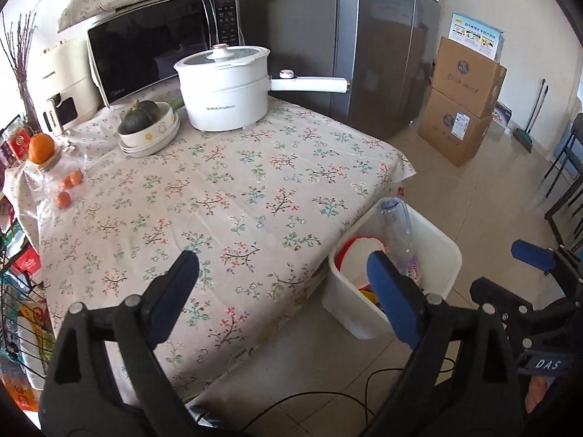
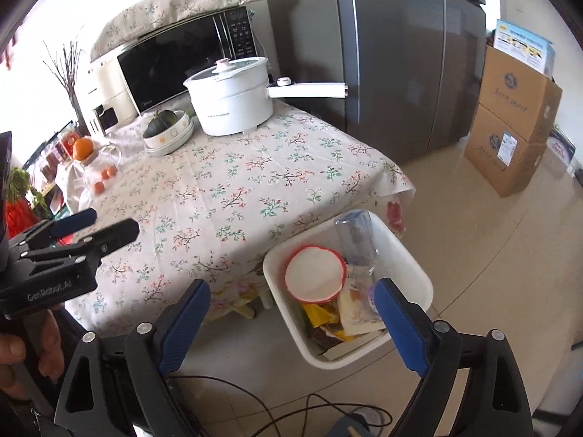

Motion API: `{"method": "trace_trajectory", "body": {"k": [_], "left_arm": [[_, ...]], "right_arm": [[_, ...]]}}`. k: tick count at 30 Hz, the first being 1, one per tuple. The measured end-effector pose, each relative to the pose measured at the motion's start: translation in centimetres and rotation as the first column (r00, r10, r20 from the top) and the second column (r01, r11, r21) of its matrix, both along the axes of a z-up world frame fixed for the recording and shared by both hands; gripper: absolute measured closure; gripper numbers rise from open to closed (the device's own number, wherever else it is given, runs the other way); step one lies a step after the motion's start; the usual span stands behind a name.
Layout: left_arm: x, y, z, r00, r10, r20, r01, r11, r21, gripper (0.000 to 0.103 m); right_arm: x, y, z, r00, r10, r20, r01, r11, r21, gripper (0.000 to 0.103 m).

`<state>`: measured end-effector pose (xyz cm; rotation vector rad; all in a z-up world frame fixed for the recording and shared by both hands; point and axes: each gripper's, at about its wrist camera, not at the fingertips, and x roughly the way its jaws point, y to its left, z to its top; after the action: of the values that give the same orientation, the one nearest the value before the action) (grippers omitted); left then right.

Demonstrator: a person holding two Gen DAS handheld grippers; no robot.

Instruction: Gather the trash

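Both grippers sit nearest the lens, jaws spread wide with nothing between the pads. Left gripper (image 1: 282, 284) hangs over the near edge of the floral tablecloth (image 1: 226, 189); its right blue pad overlaps the bin in view but I can't tell any contact. Right gripper (image 2: 291, 313) points down toward the floor gap between table and bin, left pad over the cloth hem, right pad in front of the bin's near corner.

Trash sits in the white plastic bin (image 2: 411, 255) on the tiled floor, just beside the table's right corner. Inside: a clear plastic bottle (image 2: 355, 240) leaning upright against the far wall, long axis running near vertical with its base up; a red-rimmed paper bowl (image 2: 315, 273) lying tilted; wrappers (image 2: 328, 317) below them.

Key relation: bin lies ahead and to the right of both jaws, lower than them. Right gripper is nearer, almost above it; left gripper is further, over the table.

Tabletop shows no loose trash that I can see, only the white electric pot (image 1: 227, 87), a bowl with a squash (image 1: 149, 123), a microwave (image 1: 160, 51) and small oranges (image 1: 69, 185) by a glass jar. Judgement: collecting looks finished or close to it; any next pick would need a search elsewhere.
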<state>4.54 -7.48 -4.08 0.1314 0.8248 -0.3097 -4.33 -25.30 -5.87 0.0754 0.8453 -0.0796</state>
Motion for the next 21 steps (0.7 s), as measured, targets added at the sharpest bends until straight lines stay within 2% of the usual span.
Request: {"method": "trace_trajectory", "body": {"k": [5,13,21], "left_arm": [[-1.1,0.0,-0.2,0.999,0.021,0.037,-0.021,1.0,0.004,0.009],[-1.4,-0.4,-0.9,0.999,-0.04,0.005,0.04,0.998,-0.041,0.009],[-1.3,0.2,-1.0,1.0,-0.013,0.005,0.013,0.999,-0.049,0.009]], "right_arm": [[-0.3,0.2,-0.7,0.999,-0.039,-0.001,0.039,0.999,-0.034,0.008],[0.1,0.5,-1.3,0.998,-0.059,-0.004,0.059,0.997,-0.053,0.008],[0.5,0.7,-1.8,0.998,-0.058,-0.013,0.057,0.996,-0.068,0.008]]}}
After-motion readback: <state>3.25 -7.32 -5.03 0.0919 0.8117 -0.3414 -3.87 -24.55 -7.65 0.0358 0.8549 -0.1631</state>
